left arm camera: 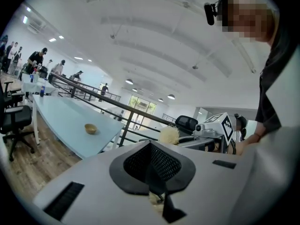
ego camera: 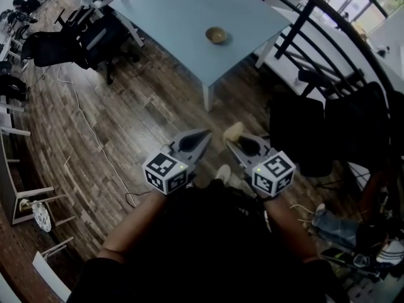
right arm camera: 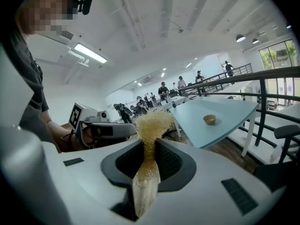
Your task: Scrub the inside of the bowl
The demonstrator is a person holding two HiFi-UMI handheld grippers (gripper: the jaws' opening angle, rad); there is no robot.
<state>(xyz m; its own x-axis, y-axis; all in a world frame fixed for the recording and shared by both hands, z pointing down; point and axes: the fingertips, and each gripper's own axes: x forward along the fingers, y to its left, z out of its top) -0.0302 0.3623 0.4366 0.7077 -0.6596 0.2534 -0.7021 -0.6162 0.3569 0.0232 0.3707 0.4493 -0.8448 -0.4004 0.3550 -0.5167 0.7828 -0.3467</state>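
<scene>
A small tan bowl (ego camera: pixel 216 35) stands on the pale blue table (ego camera: pixel 170 11), far ahead of both grippers; it also shows as the bowl (left arm camera: pixel 90 128) and the bowl (right arm camera: pixel 209 120). My right gripper (ego camera: pixel 235 136) is shut on a yellow fibrous scrubber (right arm camera: pixel 152 125), whose tuft sticks out past the jaws. The scrubber (ego camera: pixel 233 130) is held at waist height over the wooden floor. My left gripper (ego camera: pixel 202 136) is shut with nothing in it, close beside the right one. In the left gripper view the jaws (left arm camera: pixel 152 165) meet, with the scrubber (left arm camera: pixel 168 135) beyond them.
Black office chairs (ego camera: pixel 63 43) stand left of the table. A black railing (ego camera: pixel 328 36) curves along the right, with a dark chair (ego camera: pixel 353 125) below it. A white cable (ego camera: pixel 95 131) lies on the wooden floor. Several people stand far off (right arm camera: pixel 164 90).
</scene>
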